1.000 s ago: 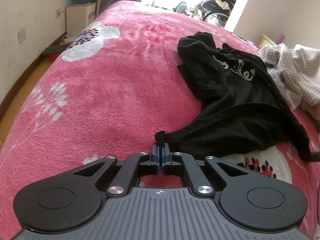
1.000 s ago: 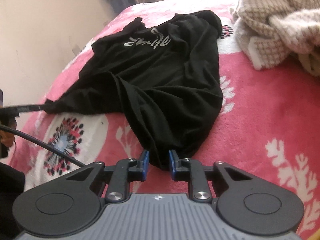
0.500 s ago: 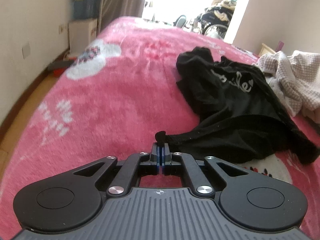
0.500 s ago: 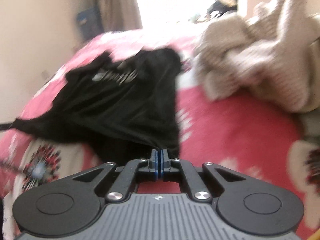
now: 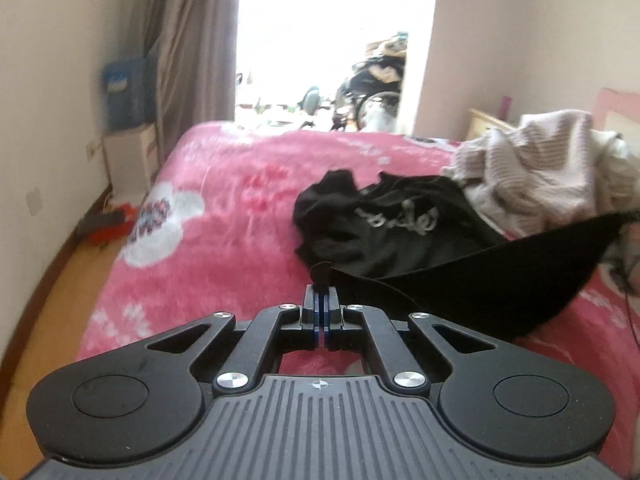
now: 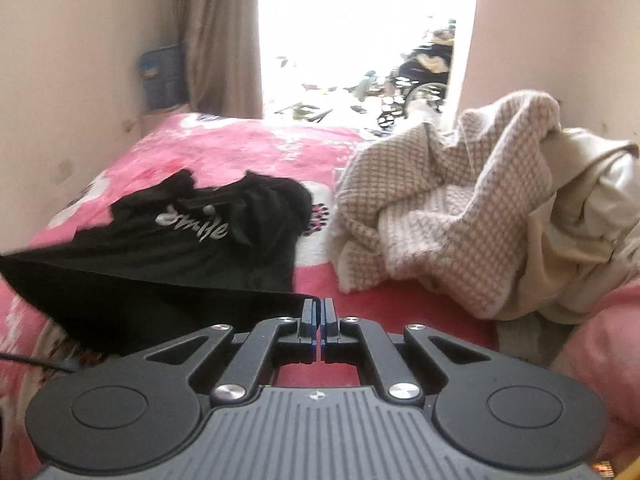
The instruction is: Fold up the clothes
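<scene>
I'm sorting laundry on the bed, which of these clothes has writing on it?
The black shirt, with pale script lettering across it. The checked knit sweater and the cream garment beside it show none.

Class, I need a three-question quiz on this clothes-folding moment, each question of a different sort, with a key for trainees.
1. True or false: both grippers are shut on the black T-shirt.
2. Multiple choice: the checked knit garment lies A) under the T-shirt, B) beside it in a heap on the pink blanket, C) on the floor.
3. Fill in: the hem between the left gripper and the right gripper is stretched and lifted, while the part with white ______ rests on the blanket.

Key: 1 true; 2 B; 3 lettering.
</scene>
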A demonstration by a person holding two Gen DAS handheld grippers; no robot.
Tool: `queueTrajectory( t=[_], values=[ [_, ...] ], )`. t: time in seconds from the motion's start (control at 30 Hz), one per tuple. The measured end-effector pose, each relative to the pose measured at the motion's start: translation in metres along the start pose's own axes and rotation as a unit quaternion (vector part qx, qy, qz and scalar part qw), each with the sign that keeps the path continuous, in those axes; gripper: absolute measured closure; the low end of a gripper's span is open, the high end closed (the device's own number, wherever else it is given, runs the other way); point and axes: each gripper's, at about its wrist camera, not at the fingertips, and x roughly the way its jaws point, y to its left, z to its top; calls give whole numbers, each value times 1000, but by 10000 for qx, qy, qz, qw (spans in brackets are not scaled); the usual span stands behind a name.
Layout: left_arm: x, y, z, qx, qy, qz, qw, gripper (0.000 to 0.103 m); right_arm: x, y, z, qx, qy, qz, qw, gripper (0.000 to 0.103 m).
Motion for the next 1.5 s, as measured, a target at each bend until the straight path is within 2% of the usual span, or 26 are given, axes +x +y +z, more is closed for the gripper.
queueTrajectory(
  t=[0.07, 0.17, 0.37, 0.43, 0.63, 0.77, 0.83, 0.87, 0.93, 1.03, 1.1, 1.23, 1.33, 1.5],
  values=[
    [-15, -3, 0, 145, 49, -61, 9999, 103, -11, 2, -9, -162, 172, 71, 9997, 101],
    [-21, -5, -11, 269, 312, -110, 9991, 103, -3, 7, -35, -239, 606, 152, 9978, 101],
    [16, -6, -63, 287, 1189, -125, 9924, 103, 51, 11, -103, -34, 1545, 152, 9879, 103],
    [24, -7, -79, 413, 1408, -99, 9891, 103, 57, 11, -114, -1, 1673, 42, 9859, 103],
    [20, 4, -91, 313, 1843, -96, 9823, 101, 52, -3, -117, 276, 1690, -8, 9852, 103],
    [9, 21, -97, 47, 2078, -80, 9781, 81, 48, -21, -113, 734, 1580, 187, 9845, 99],
    [4, 31, -96, -199, 2077, -6, 9780, 81, 51, -33, -109, 1154, 1447, 465, 9816, 94],
    [2, 38, -94, -414, 2043, 28, 9780, 80, 54, -39, -106, 1412, 1351, 644, 9786, 81],
    [2, 50, -88, -893, 1908, 67, 9775, 77, 62, -47, -102, 1849, 1164, 932, 9714, 68],
    [10, 63, -80, -1584, 1738, -16, 9720, 73, 85, -56, -99, 2445, 1022, 1251, 9561, 61],
    [23, 65, -76, -1942, 1745, -223, 9651, 70, 105, -58, -100, 2795, 1048, 1390, 9442, 60],
    [48, 59, -79, -2169, 1940, -435, 9557, 66, 135, -53, -108, 3090, 1245, 1525, 9305, 52],
    [62, 57, -84, -2267, 2159, -471, 9486, 66, 137, -49, -114, 3189, 1236, 1698, 9242, 51],
    [64, 60, -89, -2486, 2190, -527, 9420, 64, 133, -51, -125, 3325, 1493, 2084, 9076, 51]
  ],
)
